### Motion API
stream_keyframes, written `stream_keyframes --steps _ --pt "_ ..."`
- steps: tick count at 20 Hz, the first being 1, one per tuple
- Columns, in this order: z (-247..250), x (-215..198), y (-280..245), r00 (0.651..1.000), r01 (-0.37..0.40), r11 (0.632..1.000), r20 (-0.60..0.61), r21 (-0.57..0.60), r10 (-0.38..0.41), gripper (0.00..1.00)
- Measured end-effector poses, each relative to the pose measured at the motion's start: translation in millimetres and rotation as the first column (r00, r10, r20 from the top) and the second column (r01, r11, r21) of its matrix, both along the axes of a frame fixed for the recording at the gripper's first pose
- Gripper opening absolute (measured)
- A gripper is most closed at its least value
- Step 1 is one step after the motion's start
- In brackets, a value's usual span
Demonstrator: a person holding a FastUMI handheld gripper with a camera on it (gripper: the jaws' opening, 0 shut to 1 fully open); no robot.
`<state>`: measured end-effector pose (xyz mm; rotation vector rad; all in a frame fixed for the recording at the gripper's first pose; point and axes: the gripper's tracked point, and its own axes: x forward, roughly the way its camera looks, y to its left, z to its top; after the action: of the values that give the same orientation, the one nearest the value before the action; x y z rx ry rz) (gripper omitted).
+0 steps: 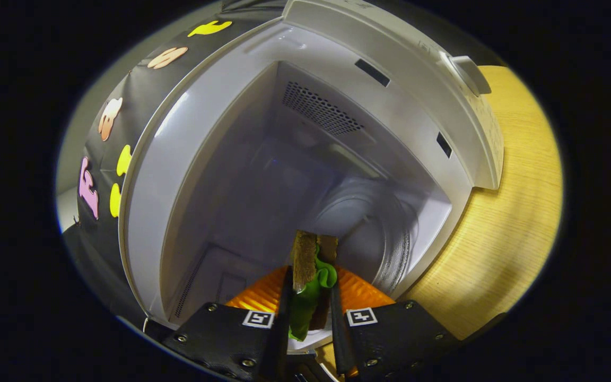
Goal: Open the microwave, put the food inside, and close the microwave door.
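Note:
The white microwave (422,69) stands open on a wooden table, and I look straight into its cavity, tilted in my view. A round glass turntable (369,223) lies on the cavity floor just beyond the fingers. My gripper (310,297) is shut on a sandwich (311,265) of brown bread with green lettuce, held on edge between both fingers at the cavity's mouth. The sandwich tip reaches over the near rim of the turntable. The microwave's door is hidden from me.
A perforated vent (321,111) sits in one cavity wall. The control panel with a round knob (467,71) runs along the microwave's front. The wooden tabletop (517,212) stretches beside the microwave. Black booth cloth (125,106) hangs on the other side.

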<state>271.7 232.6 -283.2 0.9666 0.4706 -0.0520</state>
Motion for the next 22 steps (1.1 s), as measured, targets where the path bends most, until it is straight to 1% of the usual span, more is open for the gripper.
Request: stream_keyframes --steps 1,2,3,4,6,8,14,19,22 --pt "0.3 -4.6 0.0 1.0 -0.017 0.999 -0.002 -0.039 0.017 0.61" --pt "1.7 -8.2 1.3 0.999 -0.036 0.997 -0.005 -0.069 0.036 0.74" --pt "3.6 -13.7 2.5 0.998 -0.057 0.994 -0.008 -0.096 0.056 0.95" --pt "5.0 -18.9 1.6 0.997 -0.073 0.99 -0.014 -0.122 0.072 0.97" --pt "8.0 -30.4 -0.9 0.994 -0.107 0.98 -0.027 -0.166 0.104 0.97" --pt "13.9 -39.6 -11.2 0.993 -0.12 0.969 -0.027 -0.216 0.117 0.97" --pt "39.3 -63.5 -29.5 0.983 -0.183 0.947 -0.026 -0.266 0.182 0.97" --pt "65.0 -100.4 -36.6 0.958 -0.274 0.896 -0.016 -0.349 0.286 0.97" --pt "87.4 -124.6 -45.5 0.945 -0.296 0.866 0.009 -0.403 0.327 0.98"
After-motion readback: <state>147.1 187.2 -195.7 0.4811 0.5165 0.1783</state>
